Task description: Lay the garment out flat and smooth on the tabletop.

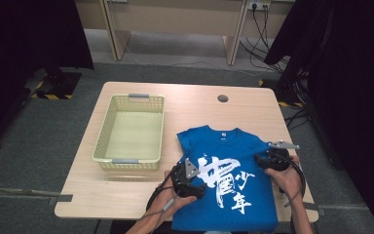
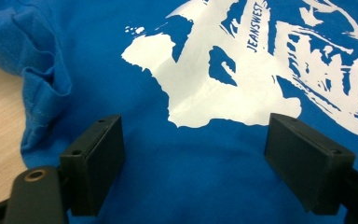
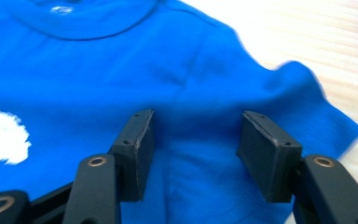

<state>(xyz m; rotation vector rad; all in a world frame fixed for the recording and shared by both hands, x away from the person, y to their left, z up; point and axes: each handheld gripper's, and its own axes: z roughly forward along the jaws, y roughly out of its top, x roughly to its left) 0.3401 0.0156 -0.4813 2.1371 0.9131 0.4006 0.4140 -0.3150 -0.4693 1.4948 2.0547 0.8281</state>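
A: Where is the blue cotton T-shirt with white printed characters (image 1: 224, 180)?

B: Flat on the pale wooden table (image 1: 126, 195), right of the yellow plastic mesh basket (image 1: 129, 130).

A: And the hands?

B: The left gripper (image 1: 195, 187) rests at its left edge, the right gripper (image 1: 262, 161) by the right sleeve; both are released, with shirt cloth lying between the pads, ungrasped.

High view looks down on the table (image 1: 126, 195); both gripper views look closely along the shared blue T-shirt (image 1: 224, 146).
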